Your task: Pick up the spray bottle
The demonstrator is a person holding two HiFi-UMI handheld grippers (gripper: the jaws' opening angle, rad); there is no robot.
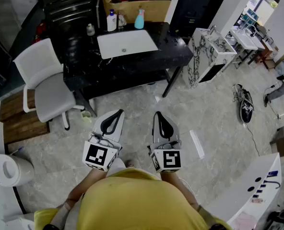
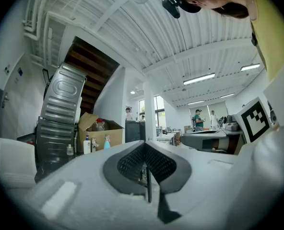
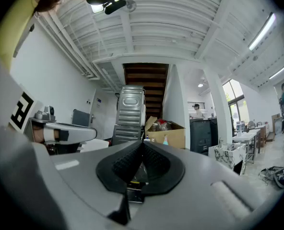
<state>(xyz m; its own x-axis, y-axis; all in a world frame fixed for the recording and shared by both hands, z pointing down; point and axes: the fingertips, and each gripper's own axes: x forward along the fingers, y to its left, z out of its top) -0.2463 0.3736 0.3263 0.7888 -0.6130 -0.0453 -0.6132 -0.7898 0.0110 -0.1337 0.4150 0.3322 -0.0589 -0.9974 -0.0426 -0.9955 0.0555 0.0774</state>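
Observation:
The spray bottle [image 1: 139, 19] is light blue and stands upright at the far edge of a black table [image 1: 175, 51], in front of a cardboard box. It shows small and far off in the left gripper view [image 2: 106, 142] and in the right gripper view [image 3: 165, 140]. My left gripper [image 1: 119, 113] and right gripper [image 1: 157, 114] are held side by side over the floor, well short of the table, both pointing towards it. The left gripper [image 2: 144, 143] has its jaws shut with nothing between them. The right gripper [image 3: 142, 143] is likewise shut and holds nothing.
A white pump bottle [image 1: 112, 20] and two small bottles stand left of the spray bottle, behind a white basin [image 1: 126, 43]. A white chair [image 1: 41, 80] sits left of the table, a marbled cabinet [image 1: 209, 51] right of it. Shoes [image 1: 245, 104] lie on the floor.

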